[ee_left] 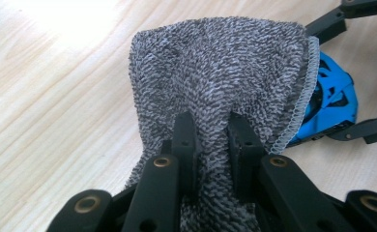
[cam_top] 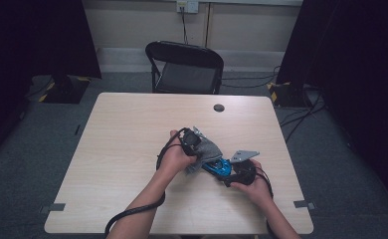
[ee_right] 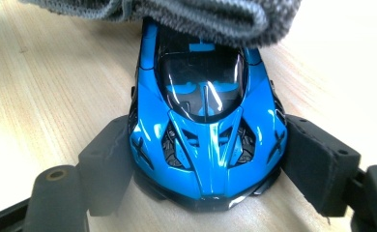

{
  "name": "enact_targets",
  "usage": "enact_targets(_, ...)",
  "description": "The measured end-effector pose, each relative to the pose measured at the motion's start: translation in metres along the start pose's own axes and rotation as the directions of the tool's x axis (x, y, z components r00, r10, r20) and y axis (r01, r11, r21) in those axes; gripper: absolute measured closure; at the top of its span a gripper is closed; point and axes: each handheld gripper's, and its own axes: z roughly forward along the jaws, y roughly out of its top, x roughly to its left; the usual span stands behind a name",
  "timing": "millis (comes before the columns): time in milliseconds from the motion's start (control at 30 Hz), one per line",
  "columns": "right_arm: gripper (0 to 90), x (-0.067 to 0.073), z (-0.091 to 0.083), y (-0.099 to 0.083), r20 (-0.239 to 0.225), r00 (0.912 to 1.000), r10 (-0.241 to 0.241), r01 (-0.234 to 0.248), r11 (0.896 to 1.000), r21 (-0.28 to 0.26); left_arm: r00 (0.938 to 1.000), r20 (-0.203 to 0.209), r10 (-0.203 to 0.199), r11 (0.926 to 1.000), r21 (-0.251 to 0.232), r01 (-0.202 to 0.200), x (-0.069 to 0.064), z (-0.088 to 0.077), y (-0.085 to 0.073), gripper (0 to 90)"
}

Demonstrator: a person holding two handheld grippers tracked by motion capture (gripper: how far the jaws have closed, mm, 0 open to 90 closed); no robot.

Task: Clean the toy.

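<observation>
- We see a small blue toy car (ee_right: 207,125) in the middle of the right gripper view. It is shiny, with a dark window on top and black holes in its body. It stands flat on the light wooden table.
- We see a grey fluffy cloth (ee_left: 220,82) in the middle of the left gripper view. It is bunched up and has a stitched edge on its right side.
- The cloth lies over one end of the car, near the middle of the high view.
</observation>
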Motion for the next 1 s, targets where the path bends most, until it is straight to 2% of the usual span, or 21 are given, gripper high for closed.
enact_targets(233,24.1,0.000,0.000,0.000,0.000,1.0000,0.000,0.000,1.000,0.000,0.9995,-0.023,-0.023,0.9997,-0.001,0.023,0.008,-0.003,-0.003,76.7)
enact_targets(300,24.1,0.000,0.000,0.000,0.000,1.0000,0.000,0.000,1.000,0.000,0.9993,-0.012,-0.036,0.9993,-0.005,0.036,0.010,-0.003,-0.005,76.7)
enact_targets(467,24.1,0.000,0.000,0.000,0.000,1.0000,-0.001,0.001,1.000,0.000,0.9982,-0.008,-0.060,0.9982,-0.011,0.060,0.013,-0.003,-0.007,76.6)
enact_targets(633,24.1,0.000,0.000,0.000,0.000,1.0000,-0.001,0.001,1.000,0.000,0.9977,-0.015,-0.066,0.9978,-0.010,0.066,0.017,-0.005,-0.008,76.6)
enact_targets(733,24.1,0.000,0.000,0.000,0.000,1.0000,0.000,0.000,1.000,0.000,0.9962,-0.009,-0.087,0.9961,-0.013,0.087,0.021,-0.005,-0.010,76.6)
enact_targets(1000,24.1,0.000,0.000,0.000,0.001,1.0000,0.000,0.000,1.000,0.000,0.9933,-0.043,-0.107,0.9943,-0.007,0.107,0.029,-0.006,-0.014,76.6)
